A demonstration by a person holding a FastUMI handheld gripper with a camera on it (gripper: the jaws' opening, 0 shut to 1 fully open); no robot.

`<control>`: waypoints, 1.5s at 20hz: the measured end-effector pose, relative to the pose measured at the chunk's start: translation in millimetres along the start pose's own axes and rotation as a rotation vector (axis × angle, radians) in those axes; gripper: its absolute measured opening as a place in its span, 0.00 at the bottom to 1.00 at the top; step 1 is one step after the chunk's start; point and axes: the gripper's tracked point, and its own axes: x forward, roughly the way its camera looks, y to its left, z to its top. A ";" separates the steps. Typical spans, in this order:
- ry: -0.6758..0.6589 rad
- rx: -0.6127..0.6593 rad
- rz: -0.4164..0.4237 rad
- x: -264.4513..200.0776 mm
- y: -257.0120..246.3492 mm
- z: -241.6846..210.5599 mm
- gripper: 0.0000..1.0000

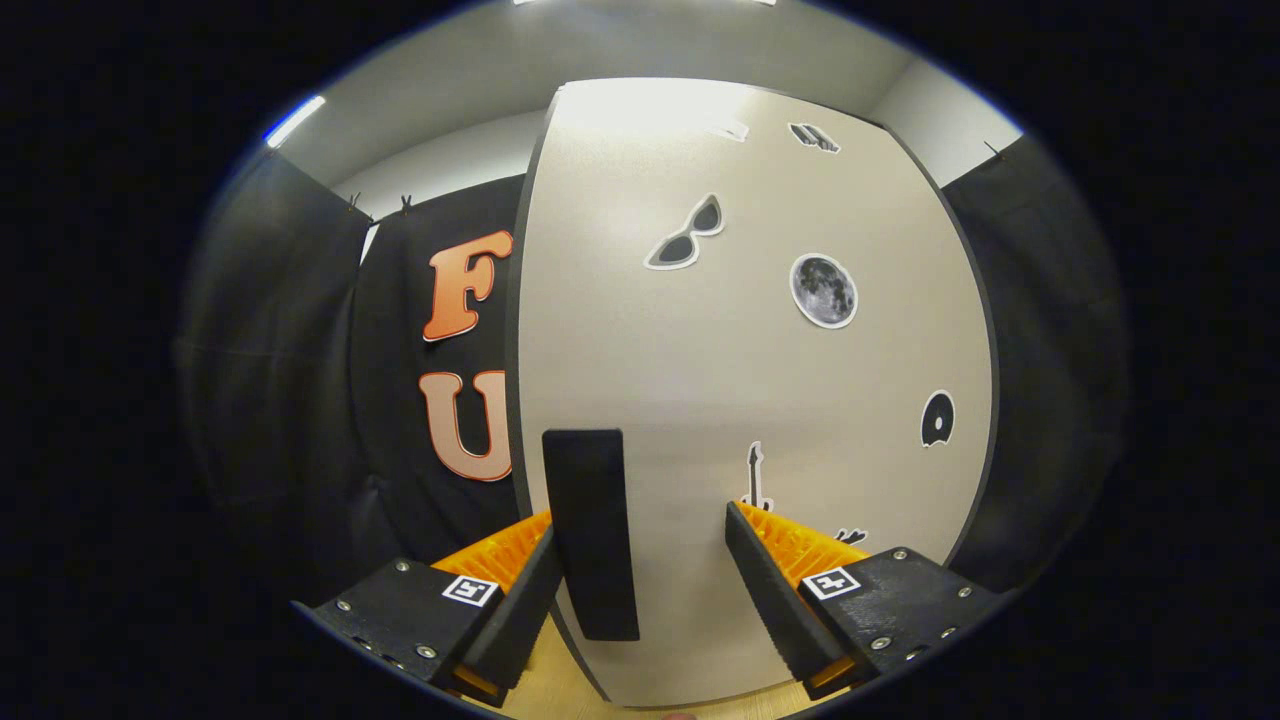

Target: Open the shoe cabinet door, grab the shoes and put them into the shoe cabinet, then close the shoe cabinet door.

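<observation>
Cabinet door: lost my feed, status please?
Gripper open, fingers straddling the door handle. Cabinet door right ahead. Nothing in the way.

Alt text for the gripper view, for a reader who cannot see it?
The open gripper faces a pale cabinet door, its fingers either side of the door's dark upright handle, which sits close to one finger. Stickers dot the door, among them sunglasses, a moon and a guitar.

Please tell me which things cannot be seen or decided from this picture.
- Cabinet inside, shoes: hidden in the gripper view behind the shut-looking cabinet door.
- Handle: whether the gripper fingers touch it is unclear; they stand apart around it.
- Small stickers at the door's top: too distorted to identify.
</observation>
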 end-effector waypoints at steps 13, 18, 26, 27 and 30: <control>0.016 0.002 0.000 2.6 0.1 -6.6 0.96; 0.007 -0.002 0.021 -18.8 -1.4 1.0 0.97; 0.006 -0.020 -0.006 -93.3 -38.1 22.5 0.97; 0.004 -0.022 -0.012 -106.7 -46.0 25.5 0.97; -0.001 -0.016 -0.023 -146.3 -67.7 34.0 0.97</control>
